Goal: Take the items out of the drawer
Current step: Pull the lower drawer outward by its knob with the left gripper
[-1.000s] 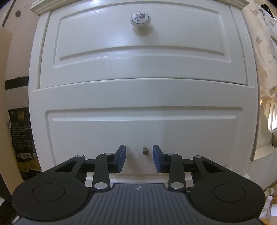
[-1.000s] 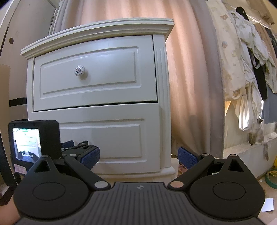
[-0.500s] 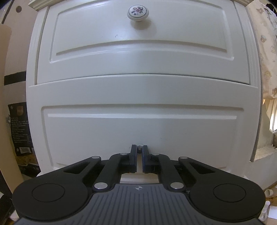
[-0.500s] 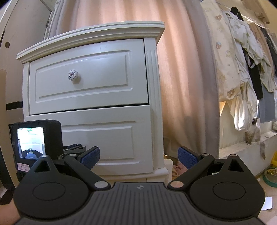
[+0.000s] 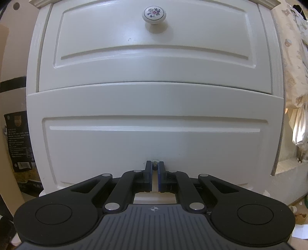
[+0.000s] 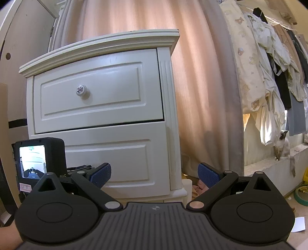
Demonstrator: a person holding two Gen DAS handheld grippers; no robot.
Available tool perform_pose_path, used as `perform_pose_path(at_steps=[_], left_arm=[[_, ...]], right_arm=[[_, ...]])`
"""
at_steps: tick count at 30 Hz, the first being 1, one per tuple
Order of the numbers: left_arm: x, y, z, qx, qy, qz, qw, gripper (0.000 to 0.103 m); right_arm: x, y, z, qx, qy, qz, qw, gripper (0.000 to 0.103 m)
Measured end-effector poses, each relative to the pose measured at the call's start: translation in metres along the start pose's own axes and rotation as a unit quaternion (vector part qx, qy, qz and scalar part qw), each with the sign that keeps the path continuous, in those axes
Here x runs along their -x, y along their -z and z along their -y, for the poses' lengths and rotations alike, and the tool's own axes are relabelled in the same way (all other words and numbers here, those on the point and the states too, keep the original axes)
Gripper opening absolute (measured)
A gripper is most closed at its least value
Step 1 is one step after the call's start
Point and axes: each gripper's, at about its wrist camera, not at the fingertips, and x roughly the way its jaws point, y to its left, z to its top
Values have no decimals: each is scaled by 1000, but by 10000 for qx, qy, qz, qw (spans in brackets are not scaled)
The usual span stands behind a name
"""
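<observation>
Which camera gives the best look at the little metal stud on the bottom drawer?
The left wrist view: the metal stud sits close and centred, pinched between the left claw pads on the bottom drawer. In the right wrist view, the stud is hidden behind the left claw's camera.

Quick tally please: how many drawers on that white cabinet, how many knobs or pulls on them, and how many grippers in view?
Drawers: 2, upper drawer and lower drawer
Pulls: 2, flowered knob and small metal stud
Grippers: 2, left gripper and right gripper
Total: 6
</observation>
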Motion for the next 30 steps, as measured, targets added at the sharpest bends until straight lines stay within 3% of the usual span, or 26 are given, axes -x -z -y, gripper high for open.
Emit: perform_pose_path(at_steps=[12, 15, 30], left_arm=[[22, -3, 9, -10, 129, -83, 9999, 3], [21, -1, -9, -54, 137, -50, 9999, 3], [68, 10, -25, -97, 151, -55, 9998, 3]], right_arm=[[15, -1, -2, 20, -97, 35, 9999, 103], [21, -1, -4, 50, -118, 53, 9999, 103], [60, -2, -1, 104, -321, 125, 9994, 103]])
